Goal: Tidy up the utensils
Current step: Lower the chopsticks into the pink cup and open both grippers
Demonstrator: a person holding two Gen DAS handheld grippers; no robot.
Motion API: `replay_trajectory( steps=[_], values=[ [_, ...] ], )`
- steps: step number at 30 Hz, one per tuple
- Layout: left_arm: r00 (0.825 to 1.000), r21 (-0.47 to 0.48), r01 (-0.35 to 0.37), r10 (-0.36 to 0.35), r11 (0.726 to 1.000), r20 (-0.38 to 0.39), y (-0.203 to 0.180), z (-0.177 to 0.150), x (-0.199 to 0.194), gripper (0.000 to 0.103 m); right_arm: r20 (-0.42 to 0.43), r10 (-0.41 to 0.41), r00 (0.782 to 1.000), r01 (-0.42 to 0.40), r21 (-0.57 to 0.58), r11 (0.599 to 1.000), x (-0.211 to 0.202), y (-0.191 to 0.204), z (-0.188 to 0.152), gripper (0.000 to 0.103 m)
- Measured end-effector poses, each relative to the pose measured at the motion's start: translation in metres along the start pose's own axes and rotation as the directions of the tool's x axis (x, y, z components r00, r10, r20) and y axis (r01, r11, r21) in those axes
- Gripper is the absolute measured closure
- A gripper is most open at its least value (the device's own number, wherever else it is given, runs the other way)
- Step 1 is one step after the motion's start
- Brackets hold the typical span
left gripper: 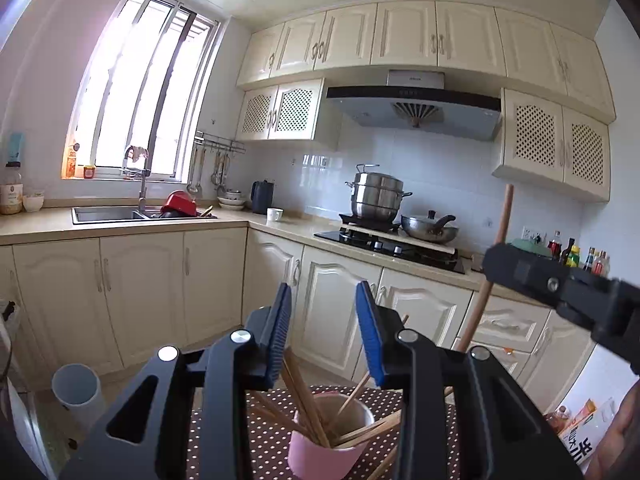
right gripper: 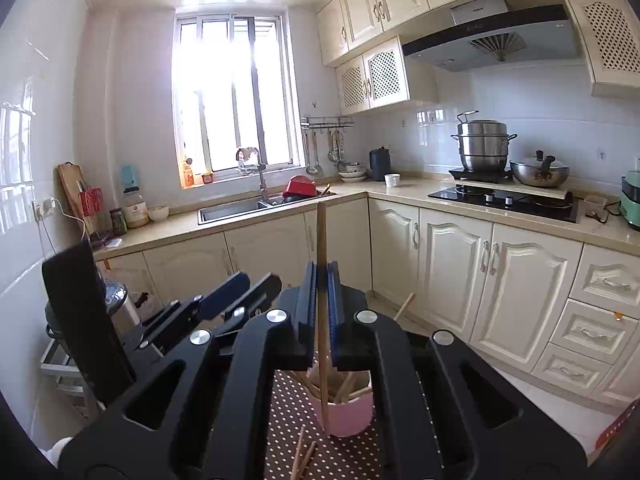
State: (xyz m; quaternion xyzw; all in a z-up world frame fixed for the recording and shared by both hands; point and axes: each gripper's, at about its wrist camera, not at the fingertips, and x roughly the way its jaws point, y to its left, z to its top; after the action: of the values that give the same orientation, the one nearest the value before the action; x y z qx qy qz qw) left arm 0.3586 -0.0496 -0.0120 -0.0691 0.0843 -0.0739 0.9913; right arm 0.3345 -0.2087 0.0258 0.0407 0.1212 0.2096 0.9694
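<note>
A pink cup (left gripper: 324, 450) holding several wooden chopsticks (left gripper: 304, 396) stands on a brown polka-dot mat (left gripper: 264, 436). My left gripper (left gripper: 324, 334) is open above the cup, with nothing between its blue pads. My right gripper (right gripper: 322, 304) is shut on a long wooden stick (right gripper: 321, 240), held upright over the pink cup (right gripper: 348, 414), lower end reaching down by the cup. The stick (left gripper: 502, 220) and right gripper (left gripper: 532, 276) also show at the right of the left wrist view. The left gripper (right gripper: 240, 292) shows at the left of the right wrist view.
Loose chopsticks (right gripper: 304, 456) lie on the mat (right gripper: 288, 408) in front of the cup. A white bin (left gripper: 78, 390) stands on the floor at the left. Cream cabinets (right gripper: 500, 280), a sink (right gripper: 236, 208) and a stove (right gripper: 508, 200) with pots lie beyond.
</note>
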Motion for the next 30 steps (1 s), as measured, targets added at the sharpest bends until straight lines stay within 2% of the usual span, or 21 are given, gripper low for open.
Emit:
replay_trajectory(
  steps=[9,18,30],
  values=[
    [0.998,-0.018,-0.051,0.051,0.999,-0.041,0.019,0.005,-0.012,0.064,0.045,-0.023,0.999,0.024,-0.021,0.999,0.011,0.013,0.008,0.098],
    [0.997,-0.007,-0.076,0.075,0.997,-0.022,0.03,0.009,-0.021,0.06,0.081,-0.069,0.994,0.073,-0.039,0.997,0.024,0.017,0.0,0.097],
    [0.994,0.02,-0.101,0.102,0.995,-0.05,0.033,0.004,-0.018,0.055,0.004,-0.067,0.998,0.067,-0.045,0.997,0.041,0.016,-0.021,0.097]
  ],
)
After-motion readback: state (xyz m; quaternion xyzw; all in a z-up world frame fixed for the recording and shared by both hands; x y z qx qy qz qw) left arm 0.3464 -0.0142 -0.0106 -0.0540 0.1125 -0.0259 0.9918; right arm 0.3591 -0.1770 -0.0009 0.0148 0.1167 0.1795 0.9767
